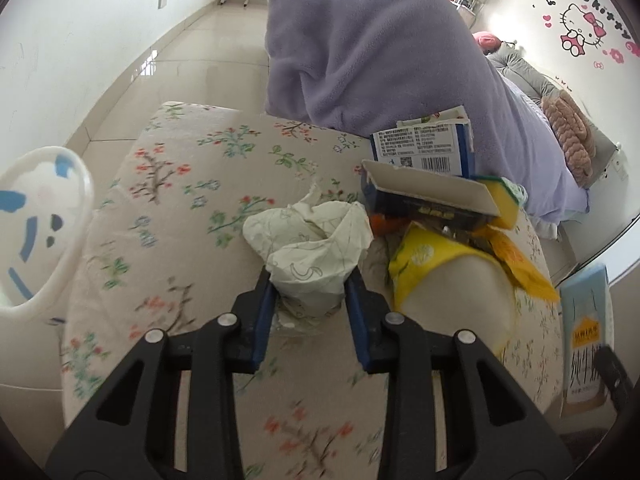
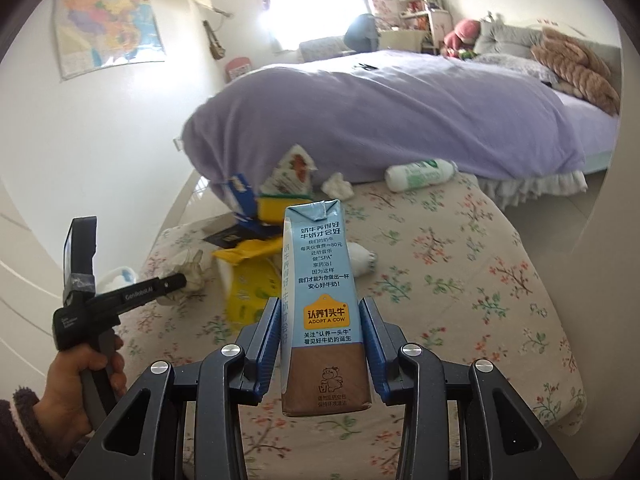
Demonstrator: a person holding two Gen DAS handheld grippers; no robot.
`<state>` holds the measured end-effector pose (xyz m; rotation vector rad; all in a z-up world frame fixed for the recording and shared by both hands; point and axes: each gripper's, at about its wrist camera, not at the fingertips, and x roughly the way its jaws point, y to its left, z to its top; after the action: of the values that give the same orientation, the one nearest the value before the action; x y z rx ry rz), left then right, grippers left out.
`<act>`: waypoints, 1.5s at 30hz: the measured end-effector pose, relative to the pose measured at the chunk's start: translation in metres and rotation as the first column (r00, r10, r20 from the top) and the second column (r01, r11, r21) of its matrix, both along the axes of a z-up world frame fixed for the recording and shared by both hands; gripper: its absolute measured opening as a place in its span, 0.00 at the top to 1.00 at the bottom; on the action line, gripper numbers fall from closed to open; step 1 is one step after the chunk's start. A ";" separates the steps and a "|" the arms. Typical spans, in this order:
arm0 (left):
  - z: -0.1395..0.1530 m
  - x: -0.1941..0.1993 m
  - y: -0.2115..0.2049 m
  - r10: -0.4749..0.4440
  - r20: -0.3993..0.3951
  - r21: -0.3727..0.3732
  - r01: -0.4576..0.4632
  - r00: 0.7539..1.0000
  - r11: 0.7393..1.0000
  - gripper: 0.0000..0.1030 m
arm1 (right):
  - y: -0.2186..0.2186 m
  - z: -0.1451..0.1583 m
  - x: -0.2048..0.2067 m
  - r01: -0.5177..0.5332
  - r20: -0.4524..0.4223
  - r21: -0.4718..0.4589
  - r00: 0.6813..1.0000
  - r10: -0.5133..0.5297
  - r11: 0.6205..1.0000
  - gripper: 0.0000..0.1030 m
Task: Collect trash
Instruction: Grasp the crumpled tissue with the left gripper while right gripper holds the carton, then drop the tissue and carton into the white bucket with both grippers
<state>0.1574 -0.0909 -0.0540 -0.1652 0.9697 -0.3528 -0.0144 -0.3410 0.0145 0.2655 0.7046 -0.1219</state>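
Note:
My left gripper [image 1: 309, 290] is shut on a crumpled white tissue [image 1: 310, 246] just above the floral cushion [image 1: 180, 184]. My right gripper [image 2: 320, 320] is shut on an upright blue milk carton [image 2: 320, 288], which also shows at the right edge of the left wrist view [image 1: 586, 340]. The left gripper with its tissue shows from the side in the right wrist view [image 2: 176, 280]. A pile of trash lies behind: a blue box [image 1: 424, 152], a yellow sponge [image 1: 506, 200], a yellow wrapper [image 1: 432, 264]. A white bottle [image 2: 420, 174] and another tissue ball [image 2: 338, 186] lie near the bed.
A white bin with a blue cartoon face [image 1: 36, 216] stands left of the cushion. A purple duvet [image 1: 380, 60] hangs over the bed behind the cushion. A small white bottle [image 2: 362, 262] lies behind the carton. Tiled floor [image 1: 180, 52] lies to the left.

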 end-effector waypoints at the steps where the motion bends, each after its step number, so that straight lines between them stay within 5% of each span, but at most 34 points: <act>1: 0.001 -0.002 0.004 0.002 0.003 0.001 -0.002 1.000 1.000 0.65 | 0.006 0.002 0.001 -0.013 0.005 -0.001 1.000 0.013 1.000 0.62; 17: 0.022 -0.021 0.113 0.172 0.043 -0.047 -0.170 0.984 0.984 0.65 | 0.106 0.005 0.040 -0.217 0.027 -0.019 0.976 0.217 0.976 0.62; 27: 0.027 -0.026 0.160 0.247 0.096 0.007 -0.249 0.964 0.968 0.65 | 0.163 -0.006 0.074 -0.316 -0.008 0.014 0.949 0.316 0.949 0.62; 45: 0.000 -0.002 0.223 0.389 0.058 0.061 -0.392 0.919 0.918 0.63 | 0.279 -0.036 0.189 -0.537 -0.048 0.218 0.828 0.558 0.815 0.61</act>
<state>0.1558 0.1319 -0.0536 -0.2798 0.8796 0.0470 0.1748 -0.0616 -0.0214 0.2340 0.8811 0.4959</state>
